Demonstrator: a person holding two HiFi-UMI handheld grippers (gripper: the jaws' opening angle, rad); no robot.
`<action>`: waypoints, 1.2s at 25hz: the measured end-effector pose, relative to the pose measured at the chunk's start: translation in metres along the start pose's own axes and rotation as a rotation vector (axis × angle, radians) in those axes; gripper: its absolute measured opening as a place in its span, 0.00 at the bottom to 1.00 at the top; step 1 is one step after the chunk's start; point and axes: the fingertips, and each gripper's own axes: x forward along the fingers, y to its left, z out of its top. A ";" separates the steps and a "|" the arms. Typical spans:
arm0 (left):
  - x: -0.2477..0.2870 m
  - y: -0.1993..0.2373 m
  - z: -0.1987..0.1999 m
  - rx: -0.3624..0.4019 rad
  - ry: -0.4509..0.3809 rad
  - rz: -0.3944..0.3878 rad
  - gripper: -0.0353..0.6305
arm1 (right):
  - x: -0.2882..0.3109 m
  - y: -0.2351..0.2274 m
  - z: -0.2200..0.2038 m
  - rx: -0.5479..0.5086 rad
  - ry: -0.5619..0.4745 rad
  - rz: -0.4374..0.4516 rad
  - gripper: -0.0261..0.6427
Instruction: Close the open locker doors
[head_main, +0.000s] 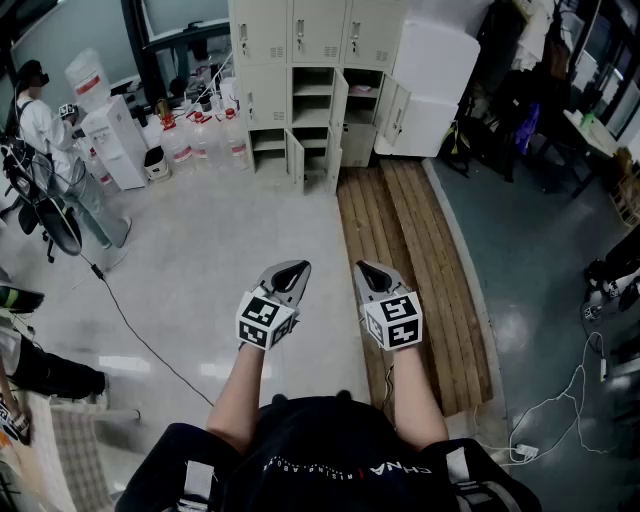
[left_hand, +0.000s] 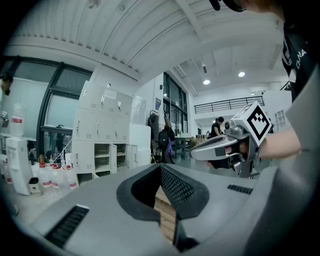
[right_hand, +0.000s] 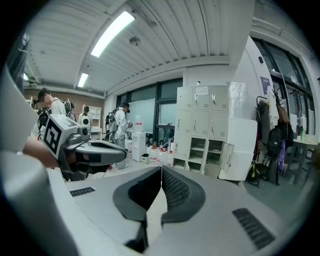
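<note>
The bank of cream lockers (head_main: 310, 80) stands far ahead across the floor, also seen as lockers (left_hand: 102, 145) and lockers (right_hand: 202, 135) in the gripper views. Several doors hang open: one in the middle row (head_main: 338, 100), two low ones (head_main: 296, 160) (head_main: 333, 165), and one at the right (head_main: 395, 110). My left gripper (head_main: 290, 272) and right gripper (head_main: 372, 272) are held side by side in front of me, well short of the lockers. Both pairs of jaws meet at the tips with nothing between them, in the left gripper (left_hand: 160, 166) and the right gripper (right_hand: 161, 170).
Wooden planks (head_main: 415, 270) lie on the floor under my right gripper and run up to the lockers. Water bottles (head_main: 200, 140) and a dispenser (head_main: 115, 140) stand left of the lockers. A person in white (head_main: 50, 130) stands far left. A cable (head_main: 130, 320) crosses the floor.
</note>
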 end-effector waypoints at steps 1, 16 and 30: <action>0.000 -0.004 0.000 0.002 -0.004 -0.007 0.08 | -0.002 0.000 -0.002 0.001 0.000 0.001 0.09; 0.002 -0.026 -0.003 0.033 -0.008 -0.018 0.08 | -0.016 -0.002 -0.012 0.090 -0.032 0.020 0.09; 0.013 -0.035 -0.010 0.035 0.025 -0.040 0.08 | -0.018 0.000 -0.014 0.099 -0.029 0.077 0.09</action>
